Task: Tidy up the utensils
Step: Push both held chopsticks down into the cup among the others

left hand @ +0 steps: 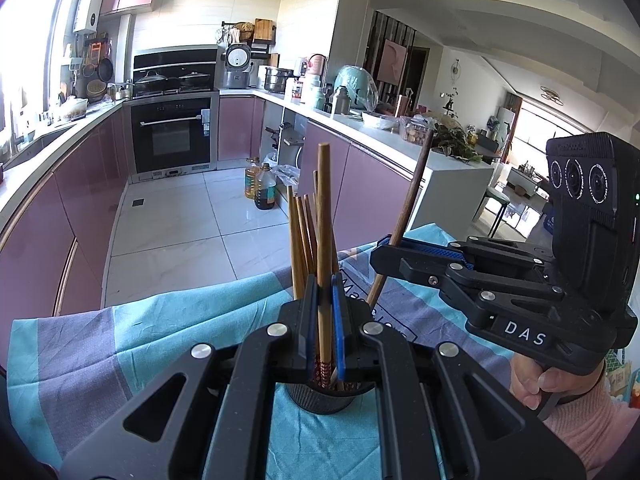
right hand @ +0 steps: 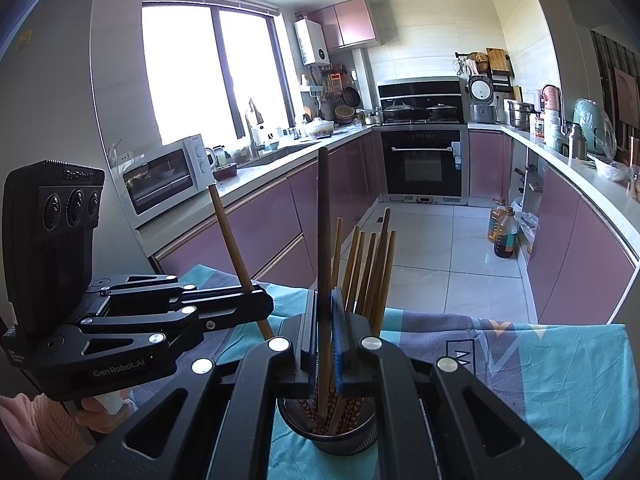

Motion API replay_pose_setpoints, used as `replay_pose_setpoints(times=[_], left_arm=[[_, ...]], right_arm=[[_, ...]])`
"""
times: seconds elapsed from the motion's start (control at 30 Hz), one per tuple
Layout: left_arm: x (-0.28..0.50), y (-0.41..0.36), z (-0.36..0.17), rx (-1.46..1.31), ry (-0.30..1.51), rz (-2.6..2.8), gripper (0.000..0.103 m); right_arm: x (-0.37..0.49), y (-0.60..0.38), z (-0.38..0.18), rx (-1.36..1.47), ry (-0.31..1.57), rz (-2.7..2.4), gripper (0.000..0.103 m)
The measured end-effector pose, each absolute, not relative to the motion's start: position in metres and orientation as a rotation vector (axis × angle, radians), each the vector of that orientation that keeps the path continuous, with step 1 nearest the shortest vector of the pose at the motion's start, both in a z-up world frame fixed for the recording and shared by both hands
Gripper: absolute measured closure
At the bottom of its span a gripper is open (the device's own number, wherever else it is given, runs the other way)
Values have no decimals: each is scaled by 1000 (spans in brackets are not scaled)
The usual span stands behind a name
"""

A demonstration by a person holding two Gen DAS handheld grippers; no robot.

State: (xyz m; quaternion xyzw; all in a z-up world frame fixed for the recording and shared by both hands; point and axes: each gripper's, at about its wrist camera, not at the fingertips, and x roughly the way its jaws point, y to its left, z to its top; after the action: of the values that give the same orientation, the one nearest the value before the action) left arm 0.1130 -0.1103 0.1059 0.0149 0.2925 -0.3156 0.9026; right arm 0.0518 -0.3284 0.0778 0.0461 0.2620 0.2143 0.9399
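Observation:
A dark mesh utensil cup (left hand: 322,398) (right hand: 328,426) stands on a teal and grey cloth (left hand: 120,344) (right hand: 540,372). Several wooden chopsticks (left hand: 302,236) (right hand: 372,272) stand in it. My left gripper (left hand: 325,316) (right hand: 256,300) is shut on a light wooden chopstick (left hand: 323,216) (right hand: 230,240), held upright with its patterned tip in the cup. My right gripper (right hand: 324,324) (left hand: 390,244) is shut on a dark wooden chopstick (right hand: 323,216) (left hand: 412,196), its lower end in the cup too.
Beyond the cloth's far edge lies a tiled kitchen floor (left hand: 180,216) between purple cabinets (right hand: 272,216). An oven (right hand: 424,160), oil bottles (left hand: 260,184), a microwave (right hand: 164,176) and cluttered counters (left hand: 360,116) are further off.

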Motion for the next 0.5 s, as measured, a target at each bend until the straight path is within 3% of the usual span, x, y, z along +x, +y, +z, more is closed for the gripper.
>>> replay_pose_setpoints(times=[0.5], left_arm=[[115,-111,96,39,626,-663,96]], right_arm=[[58,-326,72,98,563,445,97]])
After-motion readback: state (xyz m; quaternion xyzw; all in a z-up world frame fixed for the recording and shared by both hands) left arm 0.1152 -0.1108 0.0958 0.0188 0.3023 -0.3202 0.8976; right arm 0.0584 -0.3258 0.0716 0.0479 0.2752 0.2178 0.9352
